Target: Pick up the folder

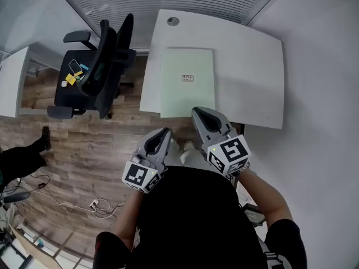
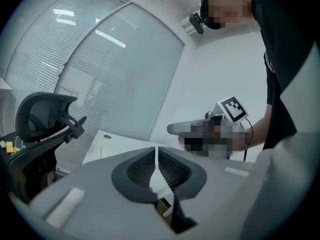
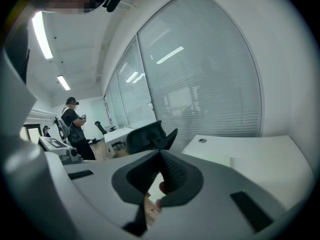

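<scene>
The folder [image 1: 188,83] lies flat on the white tabletop [image 1: 249,66], reaching its near edge. Both claws are clenched and empty. The left claw [image 1: 162,132] hangs short of the tabletop, and the right claw [image 1: 197,112] shows at the folder's near edge.

Left gripper [image 1: 164,132]: was a grey shell, tapering to a point.
Right gripper [image 1: 197,112]: was the same grey, tapered shape.
Cubes [image 1: 140,175]: one sat on each gripper; white faces bore black square markers.
Pads [image 2: 142,166]: were dark and ribbed, set in a rounded dark recess.
Cable [image 2: 248,138]: was thin and black, by the right gripper.
Shirt [image 1: 190,217]: was black with short sleeves.
</scene>
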Demonstrator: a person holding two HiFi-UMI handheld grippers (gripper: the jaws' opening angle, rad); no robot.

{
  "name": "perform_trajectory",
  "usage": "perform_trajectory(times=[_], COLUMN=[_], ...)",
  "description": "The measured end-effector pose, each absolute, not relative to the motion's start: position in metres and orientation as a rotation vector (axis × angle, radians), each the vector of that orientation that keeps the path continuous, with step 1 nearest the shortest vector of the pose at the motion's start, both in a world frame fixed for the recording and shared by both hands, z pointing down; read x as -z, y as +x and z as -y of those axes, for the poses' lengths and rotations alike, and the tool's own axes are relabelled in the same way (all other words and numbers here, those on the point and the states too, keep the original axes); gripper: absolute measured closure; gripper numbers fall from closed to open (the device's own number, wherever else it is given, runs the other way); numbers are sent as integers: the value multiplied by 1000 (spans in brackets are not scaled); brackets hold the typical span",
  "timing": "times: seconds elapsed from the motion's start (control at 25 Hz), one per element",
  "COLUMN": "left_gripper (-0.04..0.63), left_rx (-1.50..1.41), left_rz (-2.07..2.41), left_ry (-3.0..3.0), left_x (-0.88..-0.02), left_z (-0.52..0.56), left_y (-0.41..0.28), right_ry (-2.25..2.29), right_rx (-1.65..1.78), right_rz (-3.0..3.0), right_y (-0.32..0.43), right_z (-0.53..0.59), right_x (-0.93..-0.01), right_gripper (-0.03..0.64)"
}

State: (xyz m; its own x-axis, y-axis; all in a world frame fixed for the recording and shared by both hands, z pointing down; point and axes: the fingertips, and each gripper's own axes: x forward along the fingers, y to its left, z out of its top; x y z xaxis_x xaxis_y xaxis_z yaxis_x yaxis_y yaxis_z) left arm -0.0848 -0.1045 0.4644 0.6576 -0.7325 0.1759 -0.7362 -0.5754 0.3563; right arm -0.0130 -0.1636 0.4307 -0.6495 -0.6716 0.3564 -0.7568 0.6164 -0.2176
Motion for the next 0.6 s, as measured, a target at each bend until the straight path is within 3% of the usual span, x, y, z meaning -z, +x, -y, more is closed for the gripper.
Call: perform_trajectory(times=[0.6], left_gripper=[591], left_rx=[-150], left_rz=[1060], left_ry=[2395], left_x=[-540], left_z=[123], left_y=[-113], right_ry=[1345], right_rx=[-658], right_rz=[2268], right_y=[-18], right_z=[240], right_x=[-593], right_gripper=[615])
